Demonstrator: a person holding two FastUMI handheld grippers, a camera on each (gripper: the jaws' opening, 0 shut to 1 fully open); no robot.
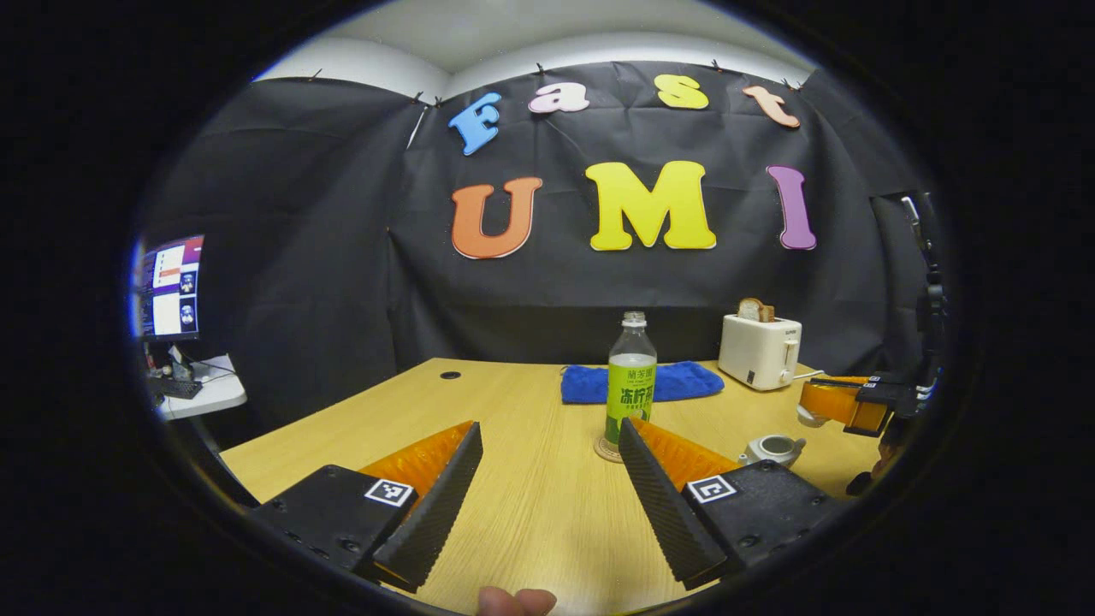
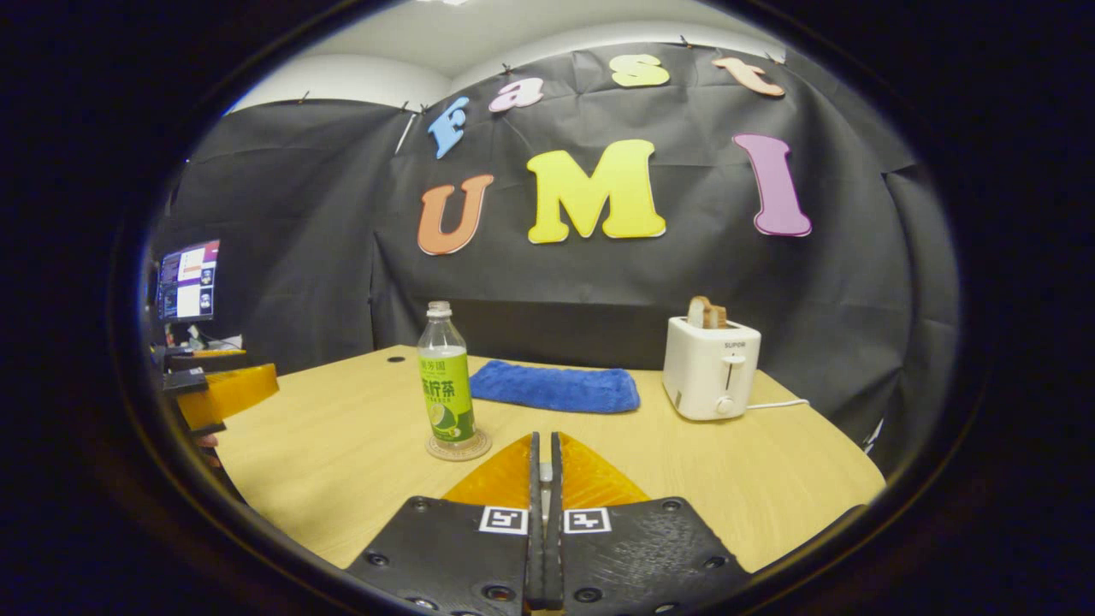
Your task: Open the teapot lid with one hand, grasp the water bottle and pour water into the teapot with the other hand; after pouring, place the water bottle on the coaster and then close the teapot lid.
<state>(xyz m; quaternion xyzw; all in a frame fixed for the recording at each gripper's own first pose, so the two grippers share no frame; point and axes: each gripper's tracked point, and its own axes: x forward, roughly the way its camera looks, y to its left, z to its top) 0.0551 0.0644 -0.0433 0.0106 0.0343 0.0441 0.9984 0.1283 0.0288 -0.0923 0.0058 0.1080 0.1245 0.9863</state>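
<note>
Water bottle [image 1: 631, 381] upright on its round coaster [image 1: 609, 451] mid-frame on my wooden table [image 1: 530, 496], lidless white teapot [image 1: 772, 448] lower right, my left gripper [image 1: 547, 479] spread wide, empty, ridged fingers, my right gripper [image 2: 544, 479] pinched on something thin, lower centre.

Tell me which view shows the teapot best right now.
The left gripper view. The teapot sits on the table to the right of the water bottle, lid off, its open mouth visible, though its lower part is hidden behind the left gripper. In the right gripper view I cannot make out the teapot.
</note>
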